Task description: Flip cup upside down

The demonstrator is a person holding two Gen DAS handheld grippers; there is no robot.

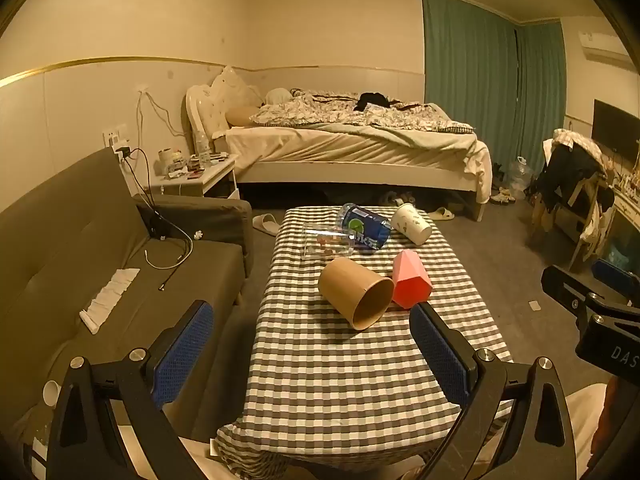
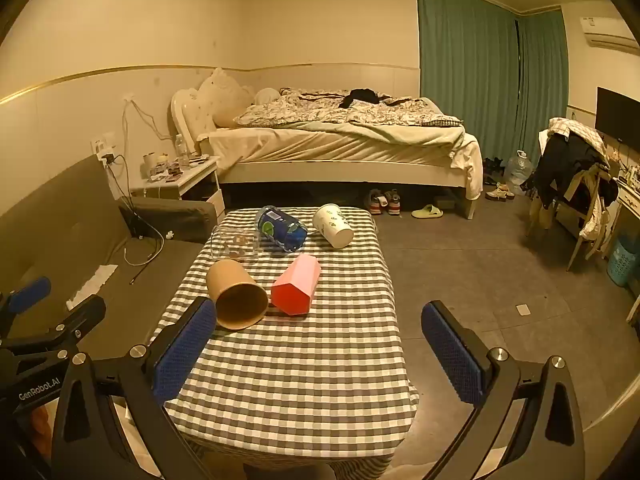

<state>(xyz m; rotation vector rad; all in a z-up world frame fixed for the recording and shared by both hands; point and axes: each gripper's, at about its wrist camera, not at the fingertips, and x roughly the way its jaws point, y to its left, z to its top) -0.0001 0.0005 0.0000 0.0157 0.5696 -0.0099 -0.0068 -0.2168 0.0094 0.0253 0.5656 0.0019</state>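
Several cups lie on their sides on a checkered table. A brown paper cup has its mouth toward me. A pink faceted cup lies just right of it. A white printed cup, a blue cup and a clear glass lie at the far end. My left gripper is open and empty, short of the brown cup. My right gripper is open and empty, short of the pink cup.
A grey sofa stands left of the table with cables and a cloth on it. A bed lies behind, shoes under it. A chair with clothes stands right. Grey floor is right of the table.
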